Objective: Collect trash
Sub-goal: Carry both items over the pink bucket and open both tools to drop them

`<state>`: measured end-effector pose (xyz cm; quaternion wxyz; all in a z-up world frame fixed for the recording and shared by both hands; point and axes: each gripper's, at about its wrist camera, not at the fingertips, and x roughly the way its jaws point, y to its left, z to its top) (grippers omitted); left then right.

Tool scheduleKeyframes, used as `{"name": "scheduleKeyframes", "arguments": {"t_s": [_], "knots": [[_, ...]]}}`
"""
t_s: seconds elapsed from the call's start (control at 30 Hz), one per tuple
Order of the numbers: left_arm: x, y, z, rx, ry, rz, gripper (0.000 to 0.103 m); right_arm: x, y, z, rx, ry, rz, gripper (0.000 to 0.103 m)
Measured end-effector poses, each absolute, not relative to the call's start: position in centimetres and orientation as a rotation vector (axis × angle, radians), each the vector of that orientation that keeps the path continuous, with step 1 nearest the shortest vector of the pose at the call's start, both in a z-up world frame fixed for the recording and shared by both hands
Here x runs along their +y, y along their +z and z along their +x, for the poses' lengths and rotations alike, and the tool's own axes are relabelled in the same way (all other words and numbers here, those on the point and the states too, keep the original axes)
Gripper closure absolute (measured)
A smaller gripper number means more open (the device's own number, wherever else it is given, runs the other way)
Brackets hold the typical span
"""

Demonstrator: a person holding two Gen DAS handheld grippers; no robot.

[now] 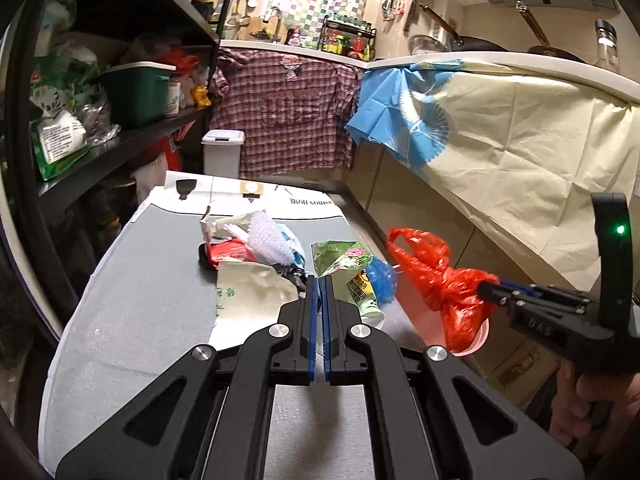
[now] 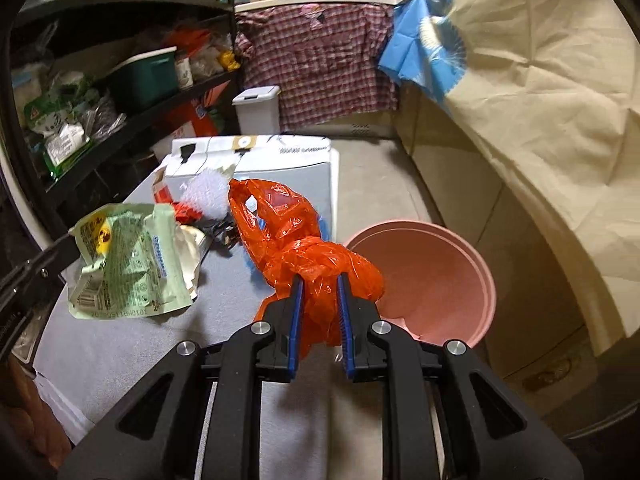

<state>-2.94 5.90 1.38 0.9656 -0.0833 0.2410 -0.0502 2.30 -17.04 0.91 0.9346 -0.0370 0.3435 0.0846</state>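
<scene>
The red plastic bag (image 2: 296, 240), knotted and crumpled, is pinched at its knot between the blue pads of the right gripper (image 2: 319, 280), whose jaws stand narrowly apart on it; it hangs over the table's right edge, its loose handles pointing toward 11 o'clock; at 3 o'clock from it, lower and beside the table, is the pink bin (image 2: 436, 280). At 9 o'clock in the right wrist view a pale green wrapper (image 2: 120, 264) is clamped at its upper left corner by the left gripper (image 1: 319, 280), whose jaws are pressed almost together; in the left wrist view the wrapper shows only as a sliver beside the fingertips. Beyond, at 12 o'clock, the trash pile (image 1: 256, 248) lies on the grey table (image 1: 152, 312); further back a white lidded bin (image 1: 222, 152) stands before a plaid shirt (image 1: 288, 108).
</scene>
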Motion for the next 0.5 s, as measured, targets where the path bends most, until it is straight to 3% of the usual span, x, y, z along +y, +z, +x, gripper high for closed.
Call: {"name": "scheduleKeyframes", "arguments": {"t_s": [0.5], "knots": [[1.8, 3.1, -2.6, 0.465, -0.202, -0.121, 0.101, -25.7, 4.6, 3.7, 0.653, 0.022, 0.039, 0.086]]}}
